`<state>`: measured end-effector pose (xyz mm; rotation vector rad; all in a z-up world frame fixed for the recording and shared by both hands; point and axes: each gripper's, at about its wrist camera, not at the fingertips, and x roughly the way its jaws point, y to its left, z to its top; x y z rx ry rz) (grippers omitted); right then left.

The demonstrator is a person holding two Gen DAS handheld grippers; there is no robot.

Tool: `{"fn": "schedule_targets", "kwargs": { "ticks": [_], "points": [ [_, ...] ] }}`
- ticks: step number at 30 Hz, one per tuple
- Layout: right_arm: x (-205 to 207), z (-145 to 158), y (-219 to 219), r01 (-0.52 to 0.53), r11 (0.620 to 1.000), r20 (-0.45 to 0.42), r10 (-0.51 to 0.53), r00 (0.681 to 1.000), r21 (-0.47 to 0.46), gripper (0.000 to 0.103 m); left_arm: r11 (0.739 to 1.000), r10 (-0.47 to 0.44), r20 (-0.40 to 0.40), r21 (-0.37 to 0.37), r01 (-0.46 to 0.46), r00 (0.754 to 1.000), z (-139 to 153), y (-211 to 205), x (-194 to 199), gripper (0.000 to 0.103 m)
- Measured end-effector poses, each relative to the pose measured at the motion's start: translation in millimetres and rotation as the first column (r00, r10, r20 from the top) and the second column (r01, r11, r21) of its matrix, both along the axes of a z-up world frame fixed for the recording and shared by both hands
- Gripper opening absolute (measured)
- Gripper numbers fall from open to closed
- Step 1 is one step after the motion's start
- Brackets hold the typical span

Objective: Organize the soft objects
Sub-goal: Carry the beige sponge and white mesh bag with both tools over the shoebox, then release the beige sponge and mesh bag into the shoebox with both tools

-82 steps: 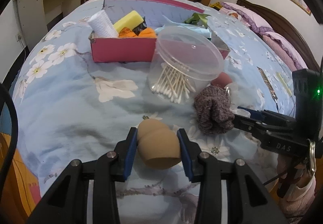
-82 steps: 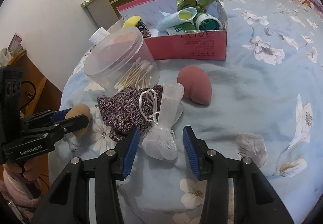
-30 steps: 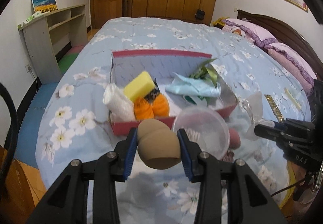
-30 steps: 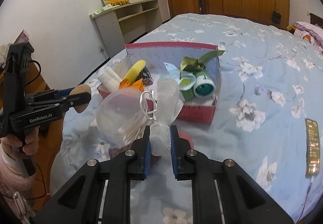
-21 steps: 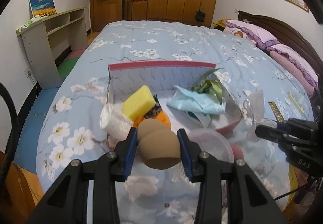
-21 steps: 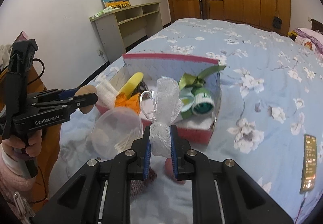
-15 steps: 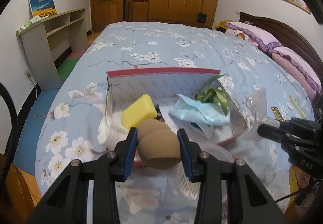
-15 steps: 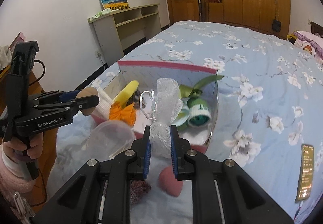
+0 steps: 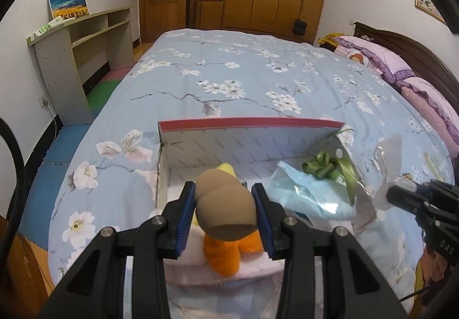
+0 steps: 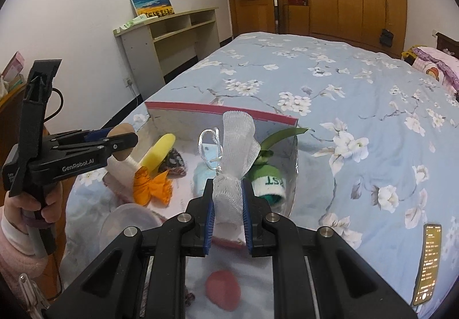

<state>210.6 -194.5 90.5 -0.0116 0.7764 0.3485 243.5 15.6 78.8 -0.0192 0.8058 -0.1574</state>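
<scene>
My left gripper [image 9: 225,211] is shut on a tan makeup sponge [image 9: 223,205] and holds it above the left part of the open pink box [image 9: 246,123]. It also shows in the right wrist view [image 10: 122,143]. My right gripper [image 10: 228,205] is shut on a white mesh pouch [image 10: 233,152] with a silver cord, held over the box's near wall [image 10: 294,175]. The pouch shows in the left wrist view [image 9: 387,155] at the right. The box holds a yellow sponge [image 10: 157,154], an orange cloth [image 10: 152,185], a light blue packet [image 9: 307,192] and a green roll [image 10: 268,181].
On the flowered bedspread [image 10: 344,89] in front of the box lie a pink sponge [image 10: 223,293] and a clear round tub [image 10: 126,221]. A phone [image 10: 429,258] lies at the right. A shelf unit [image 9: 80,54] stands left of the bed, wardrobes at the far end.
Both grippers have moved forward and over the box with their loads still held. The clear tub, pink sponge and knit cloth have dropped below and behind the fingers.
</scene>
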Motion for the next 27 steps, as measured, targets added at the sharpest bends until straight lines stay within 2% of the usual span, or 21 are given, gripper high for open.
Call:
{"fn": "schedule_targets", "kwargs": {
  "ticks": [13, 18, 27],
  "points": [
    [19, -5, -4, 0.019, 1.0, 0.0, -0.019, 1.0, 0.003, 0.018, 0.999, 0.042, -0.062, 0.007, -0.041, 0.997, -34, 5, 46, 0.043],
    [33, -7, -3, 0.032, 0.999, -0.001, -0.032, 1.0, 0.007, 0.018, 0.999, 0.028, -0.038, 0.034, -0.027, 0.999, -36, 0, 44, 0.044],
    [61, -10, 6, 0.03, 1.0, -0.001, -0.03, 1.0, 0.005, 0.018, 0.999, 0.016, -0.045, 0.053, -0.014, 0.999, -37, -5, 43, 0.05]
  ]
}}
